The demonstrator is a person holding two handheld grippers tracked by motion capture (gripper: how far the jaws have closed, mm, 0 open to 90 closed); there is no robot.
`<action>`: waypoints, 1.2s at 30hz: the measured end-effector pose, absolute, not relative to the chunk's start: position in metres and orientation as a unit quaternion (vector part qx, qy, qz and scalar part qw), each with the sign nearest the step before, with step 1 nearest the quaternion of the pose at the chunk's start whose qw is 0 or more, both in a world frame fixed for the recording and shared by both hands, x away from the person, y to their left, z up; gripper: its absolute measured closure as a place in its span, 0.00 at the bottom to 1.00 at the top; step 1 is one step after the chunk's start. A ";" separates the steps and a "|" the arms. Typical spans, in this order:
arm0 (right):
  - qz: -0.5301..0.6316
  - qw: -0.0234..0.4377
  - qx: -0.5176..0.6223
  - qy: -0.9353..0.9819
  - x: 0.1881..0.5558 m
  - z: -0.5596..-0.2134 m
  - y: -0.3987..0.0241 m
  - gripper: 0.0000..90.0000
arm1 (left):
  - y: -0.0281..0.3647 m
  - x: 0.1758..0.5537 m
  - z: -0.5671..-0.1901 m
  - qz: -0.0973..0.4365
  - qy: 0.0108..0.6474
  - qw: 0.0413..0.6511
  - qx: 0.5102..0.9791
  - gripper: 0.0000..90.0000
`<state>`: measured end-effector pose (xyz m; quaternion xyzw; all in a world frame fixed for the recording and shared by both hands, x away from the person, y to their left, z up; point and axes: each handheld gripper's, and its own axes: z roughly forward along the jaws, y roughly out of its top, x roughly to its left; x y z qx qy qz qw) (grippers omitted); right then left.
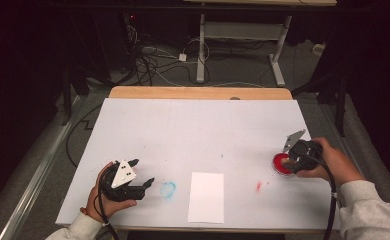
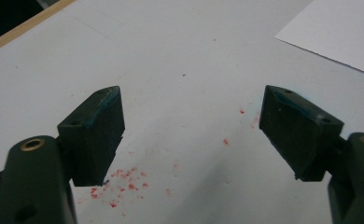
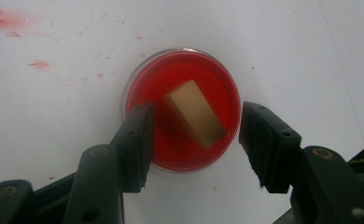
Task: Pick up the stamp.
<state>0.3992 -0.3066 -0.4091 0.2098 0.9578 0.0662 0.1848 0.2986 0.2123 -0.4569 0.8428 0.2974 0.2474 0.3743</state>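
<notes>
1. Step: my right claw (image 3: 194, 140) hangs released over the round clear dish of red paint (image 3: 182, 109) w/ tan block (image 3: 195, 113), table's right side.
2. Next: clench on block.
3. My left claw (image 2: 192, 135): released, idle, near left.

White paper sheet (image 1: 206, 197), blue smudge (image 1: 167, 189)
</notes>
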 end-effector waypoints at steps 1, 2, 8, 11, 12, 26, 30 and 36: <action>0.064 0.184 0.210 0.958 0.401 -0.409 -0.306 0.51 | 0.212 0.299 -0.457 0.247 0.297 0.374 0.843 0.24; 0.064 0.184 0.210 0.958 0.401 -0.409 -0.306 0.51 | 0.212 0.299 -0.457 0.247 0.297 0.375 0.843 0.24; 0.047 0.173 0.199 0.963 0.406 -0.412 -0.302 0.61 | 0.212 0.299 -0.458 0.245 0.297 0.372 0.844 0.24; 0.050 0.168 0.193 0.965 0.407 -0.412 -0.301 0.65 | 0.212 0.299 -0.458 0.245 0.297 0.372 0.844 0.24; 0.046 0.170 0.186 0.967 0.407 -0.412 -0.301 0.67 | 0.212 0.299 -0.458 0.245 0.297 0.372 0.845 0.24; 0.053 0.155 0.186 0.969 0.409 -0.415 -0.298 0.83 | 0.212 0.300 -0.459 0.241 0.298 0.367 0.848 0.24; 0.063 0.157 0.190 0.967 0.409 -0.414 -0.300 0.84 | 0.212 0.300 -0.459 0.241 0.298 0.367 0.848 0.24; 0.090 0.159 0.226 0.957 0.408 -0.414 -0.305 0.84 | 0.213 0.301 -0.459 0.241 0.299 0.370 0.846 0.24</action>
